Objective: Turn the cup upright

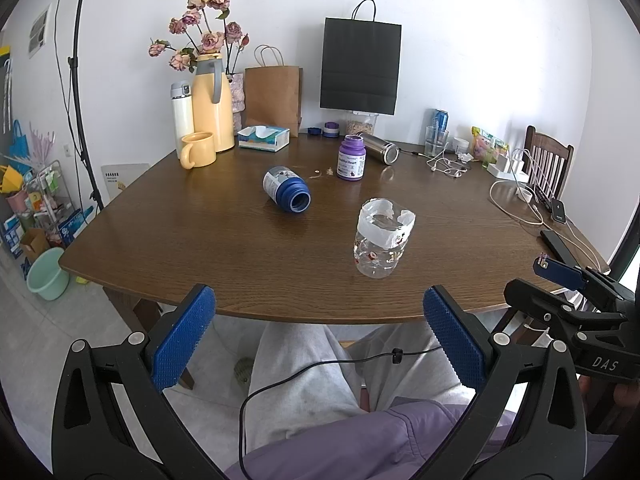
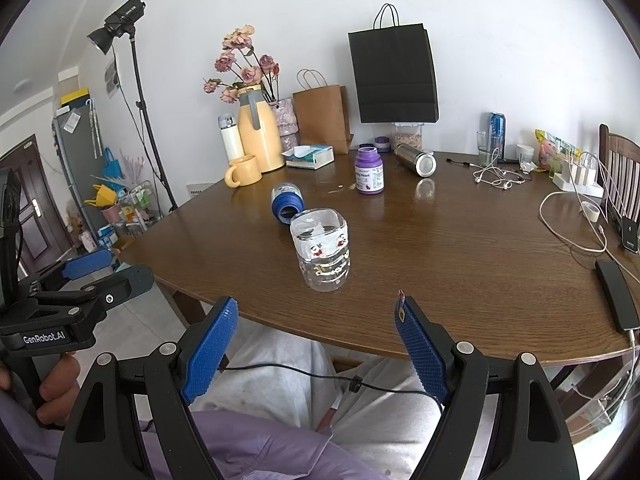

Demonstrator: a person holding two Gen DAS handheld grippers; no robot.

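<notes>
Clear cup (image 1: 382, 242) — white-taped rim, cartoon stickers — standing upright.

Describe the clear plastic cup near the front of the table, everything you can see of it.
The clear plastic cup looks cut from a bottle: see-through ribbed walls, a white band of tape around its uneven rim, and small red cartoon stickers on the side. It stands upright, mouth up, apparently empty, on the wooden table near the front edge. Nothing touches it but the tabletop. In the right wrist view it partly hides the blue-necked bottle lying on its side behind. Both grippers are open and off it.
</notes>
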